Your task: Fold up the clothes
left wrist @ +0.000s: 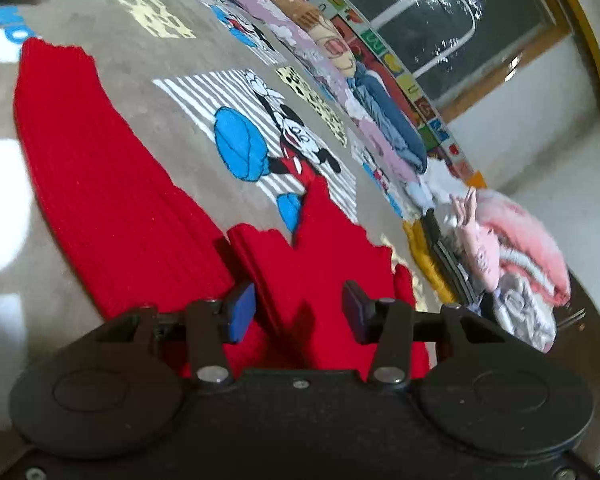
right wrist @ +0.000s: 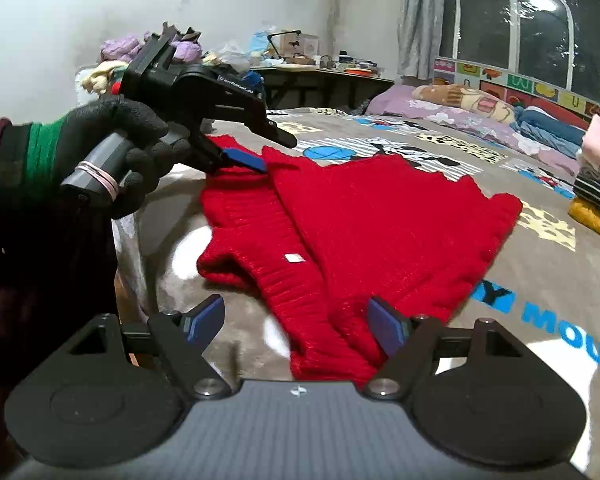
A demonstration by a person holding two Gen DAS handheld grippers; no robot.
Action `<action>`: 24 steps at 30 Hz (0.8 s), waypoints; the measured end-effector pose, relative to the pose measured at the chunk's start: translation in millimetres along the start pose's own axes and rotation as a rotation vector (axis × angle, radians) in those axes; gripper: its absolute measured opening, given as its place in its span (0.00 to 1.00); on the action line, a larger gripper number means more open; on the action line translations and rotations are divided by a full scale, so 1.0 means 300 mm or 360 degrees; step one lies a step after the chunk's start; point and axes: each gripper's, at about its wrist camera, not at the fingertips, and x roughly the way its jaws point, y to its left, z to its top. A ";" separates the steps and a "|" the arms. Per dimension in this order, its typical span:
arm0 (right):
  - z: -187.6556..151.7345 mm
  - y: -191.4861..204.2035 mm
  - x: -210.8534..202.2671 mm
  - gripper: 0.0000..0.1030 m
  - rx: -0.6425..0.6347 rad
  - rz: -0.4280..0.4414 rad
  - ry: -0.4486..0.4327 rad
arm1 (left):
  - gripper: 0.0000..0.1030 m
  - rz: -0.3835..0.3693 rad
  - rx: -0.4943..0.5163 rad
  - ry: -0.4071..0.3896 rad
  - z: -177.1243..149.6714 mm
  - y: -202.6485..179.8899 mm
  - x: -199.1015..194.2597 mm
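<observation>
**Red sweater on the bed, between two open grippers**

We see a red knitted sweater lying on a grey cartoon-print blanket that covers the bed. In the right wrist view it fills the centre of the frame, and one part is folded over the rest along a line from upper left to lower centre.

The right gripper sits at the lower centre of its frame. Its jaws stand wide apart; a ribbed sleeve of the sweater runs down between them, close to the right pad, and the pads do not press on it.

The left gripper appears in the upper left of the same view, held by a hand in a black glove. Its blue pad lies at the far upper edge of the sweater. In the left wrist view this gripper is at the lower centre, its jaws moderately apart, with a raised fold of the red knit between them; we see no pad pressing on the cloth.

A stack of folded clothes lies at the right of the left wrist view, well apart from the sweater.
</observation>
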 end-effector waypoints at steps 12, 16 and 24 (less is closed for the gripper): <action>-0.003 -0.019 0.007 0.76 0.0078 0.0020 -0.0049 | 0.06 -0.0160 0.0262 -0.0096 0.006 -0.175 -0.032; -0.003 -0.023 0.009 0.76 0.0102 0.0042 -0.0053 | 0.06 -0.0255 0.0316 -0.0089 0.001 -0.284 -0.020; -0.015 -0.051 -0.013 0.76 0.0222 0.0087 -0.0081 | 0.06 -0.0365 0.0342 -0.0021 0.017 -0.476 0.085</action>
